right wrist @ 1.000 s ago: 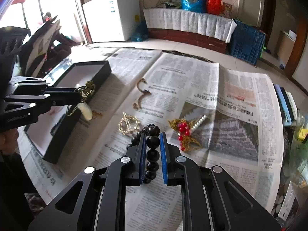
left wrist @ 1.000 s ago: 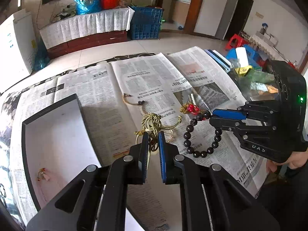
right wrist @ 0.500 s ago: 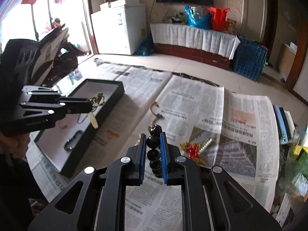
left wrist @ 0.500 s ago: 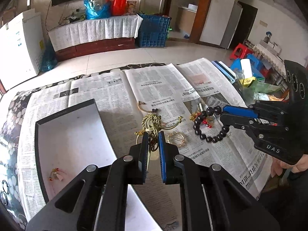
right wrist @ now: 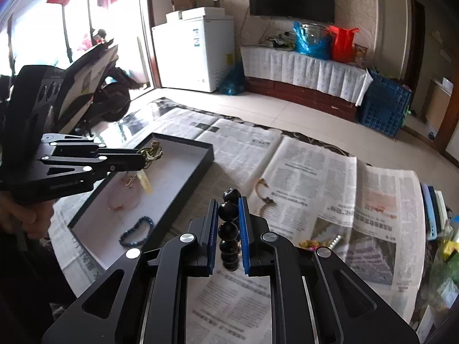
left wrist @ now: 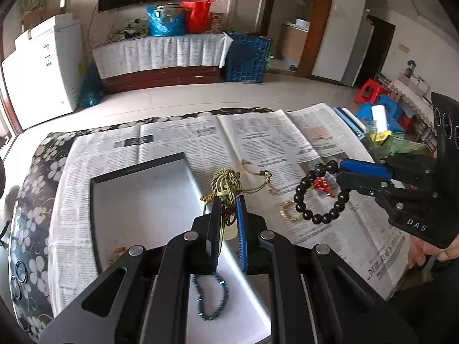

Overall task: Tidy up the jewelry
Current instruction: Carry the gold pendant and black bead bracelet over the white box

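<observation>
My left gripper [left wrist: 228, 200] is shut on a gold knotted cord pendant [left wrist: 225, 182], held above the right edge of the black tray with white lining [left wrist: 137, 197]. In the right wrist view that left gripper [right wrist: 142, 157] hangs over the tray [right wrist: 178, 177], its pale pendant [right wrist: 144, 182] dangling. My right gripper [right wrist: 228, 203] is shut on a black bead bracelet [right wrist: 228, 229], which hangs as a loop [left wrist: 321, 197] above the newspaper. A blue bead bracelet [left wrist: 212, 298] and a pink bracelet [right wrist: 123, 200] lie in the tray.
On the newspaper lie a cord bracelet [right wrist: 262, 192], a gold ring piece [left wrist: 288, 213] and a red bead ornament [left wrist: 321, 185]. Books [right wrist: 433, 209] are stacked at the table's right edge. The floral tablecloth [left wrist: 31, 200] shows at the left.
Both grippers have risen and drifted left with their pieces still held. The left one now hangs over the tray, and the black bracelet has left the paper.
</observation>
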`<state>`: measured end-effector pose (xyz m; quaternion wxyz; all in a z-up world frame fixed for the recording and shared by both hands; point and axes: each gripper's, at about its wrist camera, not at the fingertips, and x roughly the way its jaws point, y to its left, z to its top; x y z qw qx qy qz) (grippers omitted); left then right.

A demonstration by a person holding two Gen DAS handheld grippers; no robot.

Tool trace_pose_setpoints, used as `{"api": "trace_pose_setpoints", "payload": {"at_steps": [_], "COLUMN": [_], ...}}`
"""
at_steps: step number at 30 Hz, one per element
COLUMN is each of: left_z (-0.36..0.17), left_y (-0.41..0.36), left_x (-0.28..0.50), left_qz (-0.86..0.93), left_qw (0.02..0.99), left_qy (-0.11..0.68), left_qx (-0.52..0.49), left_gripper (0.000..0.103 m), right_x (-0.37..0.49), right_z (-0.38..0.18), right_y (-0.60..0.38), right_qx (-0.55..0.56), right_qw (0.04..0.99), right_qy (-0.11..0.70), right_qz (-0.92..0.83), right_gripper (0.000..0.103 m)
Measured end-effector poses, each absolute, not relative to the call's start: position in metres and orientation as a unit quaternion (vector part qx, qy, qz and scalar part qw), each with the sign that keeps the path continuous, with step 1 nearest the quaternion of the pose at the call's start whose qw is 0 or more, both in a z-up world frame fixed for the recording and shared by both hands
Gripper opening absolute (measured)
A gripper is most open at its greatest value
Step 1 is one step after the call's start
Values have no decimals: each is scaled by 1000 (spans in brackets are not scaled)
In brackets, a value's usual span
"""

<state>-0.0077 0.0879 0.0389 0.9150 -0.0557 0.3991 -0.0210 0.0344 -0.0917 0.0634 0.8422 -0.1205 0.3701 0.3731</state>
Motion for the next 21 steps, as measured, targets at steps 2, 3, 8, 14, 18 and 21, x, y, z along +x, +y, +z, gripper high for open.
{"api": "trace_pose_setpoints", "payload": {"at_steps": [2, 3, 8, 14, 18, 21], "left_z": [38, 37, 33, 30, 27, 26], "left_y": [97, 101, 123, 144, 153, 158], "left_x": [-10, -13, -21, -29, -33, -35], "left_qz": [-14, -11, 7, 24, 30, 34], "left_qw": [914, 914, 912, 909, 908, 907], "left_qy": [400, 401, 405, 408, 410, 411], "left_qx": [-59, -60, -68, -77, -79, -79], "left_gripper": [11, 11, 11, 11, 11, 11], "right_x": [34, 33, 27, 22, 19, 18], "right_z": [64, 65, 66, 67, 65, 65], "right_y": [-83, -79, -56, -28, -11, -3], "right_qx": [-121, -122, -131, -133, -137, -138], "right_qw": [840, 840, 835, 828, 823, 820], "right_qy": [369, 368, 362, 358, 358, 359], "right_qz": [379, 381, 393, 410, 420, 424], "right_gripper": [15, 15, 15, 15, 15, 15]}}
